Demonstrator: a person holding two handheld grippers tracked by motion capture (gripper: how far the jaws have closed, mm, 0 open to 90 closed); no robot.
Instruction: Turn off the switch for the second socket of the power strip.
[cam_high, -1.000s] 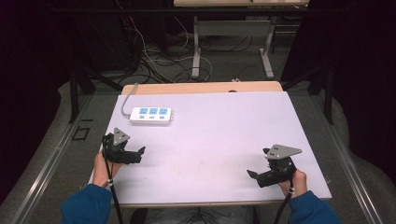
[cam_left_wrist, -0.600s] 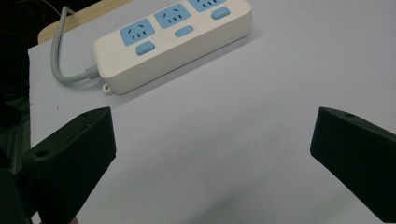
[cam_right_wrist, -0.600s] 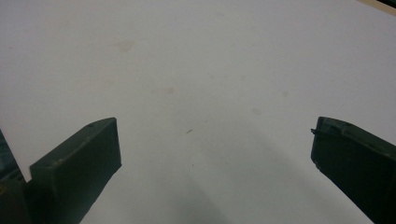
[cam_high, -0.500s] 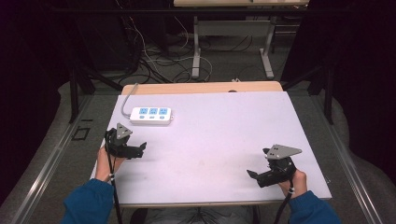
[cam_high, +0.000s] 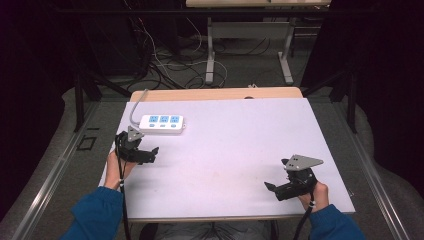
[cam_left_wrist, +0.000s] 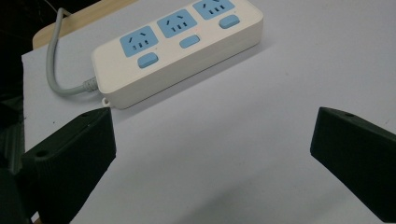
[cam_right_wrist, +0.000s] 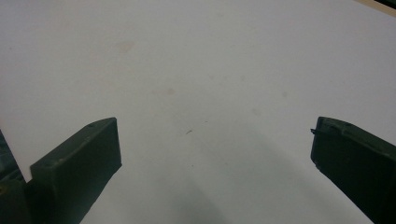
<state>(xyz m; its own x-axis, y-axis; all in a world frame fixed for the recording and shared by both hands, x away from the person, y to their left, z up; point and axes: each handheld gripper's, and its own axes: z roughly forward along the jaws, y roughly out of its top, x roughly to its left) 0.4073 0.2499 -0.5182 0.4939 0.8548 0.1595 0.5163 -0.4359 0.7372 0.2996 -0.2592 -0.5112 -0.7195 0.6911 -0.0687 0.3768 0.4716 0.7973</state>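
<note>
Left gripper (cam_high: 150, 152): you are holding it low over the table's left side, jaws spread wide, gripping nothing.
Power strip (cam_high: 162, 123): it is lying flat on the white table (cam_high: 230, 145), just beyond your left gripper, not touching it.
Right gripper (cam_high: 272, 187): you are keeping it near the front right edge, well apart from the strip, jaws wide, gripping nothing.

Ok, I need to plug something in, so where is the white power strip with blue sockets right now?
The white power strip with blue sockets lies at the table's far left in the high view, just beyond the open left hand-held gripper.
</note>
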